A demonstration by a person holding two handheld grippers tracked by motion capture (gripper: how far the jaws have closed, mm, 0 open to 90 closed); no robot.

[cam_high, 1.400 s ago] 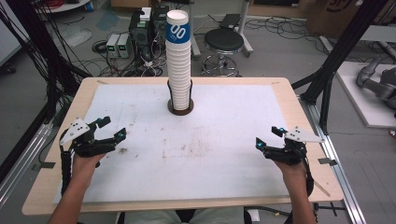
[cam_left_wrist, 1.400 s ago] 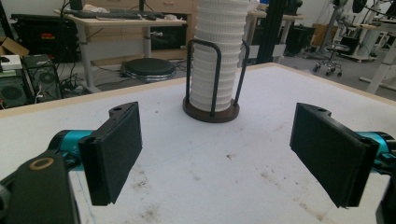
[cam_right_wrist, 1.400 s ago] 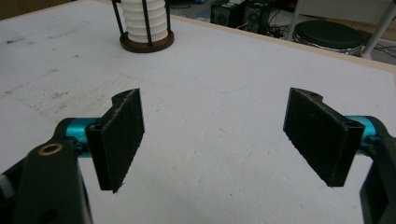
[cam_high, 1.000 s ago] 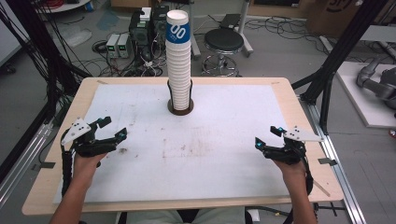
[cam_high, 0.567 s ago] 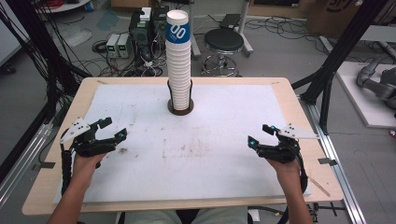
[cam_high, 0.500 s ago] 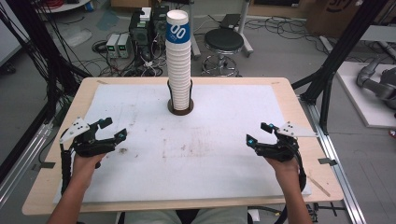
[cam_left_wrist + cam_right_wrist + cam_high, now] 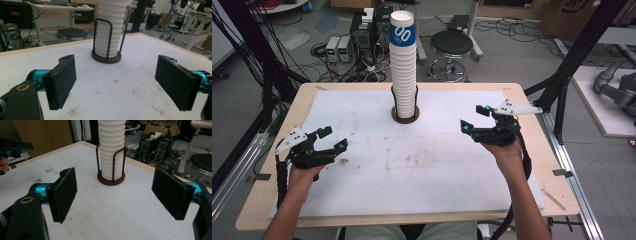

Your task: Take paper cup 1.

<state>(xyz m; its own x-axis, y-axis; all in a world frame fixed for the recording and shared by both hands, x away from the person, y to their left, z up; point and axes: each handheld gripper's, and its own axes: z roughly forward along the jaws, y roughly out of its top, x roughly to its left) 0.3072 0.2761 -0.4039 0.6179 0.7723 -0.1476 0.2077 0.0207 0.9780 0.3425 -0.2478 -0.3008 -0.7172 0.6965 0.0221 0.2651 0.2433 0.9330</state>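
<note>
Cup stack (image 7: 403, 60): upright in wire holder (image 7: 111, 162), ahead of both jaw pairs, untouched.
Handling: likely light, thin-walled, crushable; best pinched gently at top cup's sides.
Left gripper (image 7: 328, 139): wide, empty.
Right gripper (image 7: 474, 119): wide, empty.

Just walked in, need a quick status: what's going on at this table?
A person holds a two-jaw gripper in each hand over a white-covered table. A tall stack of paper cups stands in a wire holder at the far middle. Neither gripper touches it. The right gripper is raised above the table, aimed toward the stack, jaws open and empty. The left gripper sits low near the left edge, also open and empty. No cup has been taken yet.
</note>
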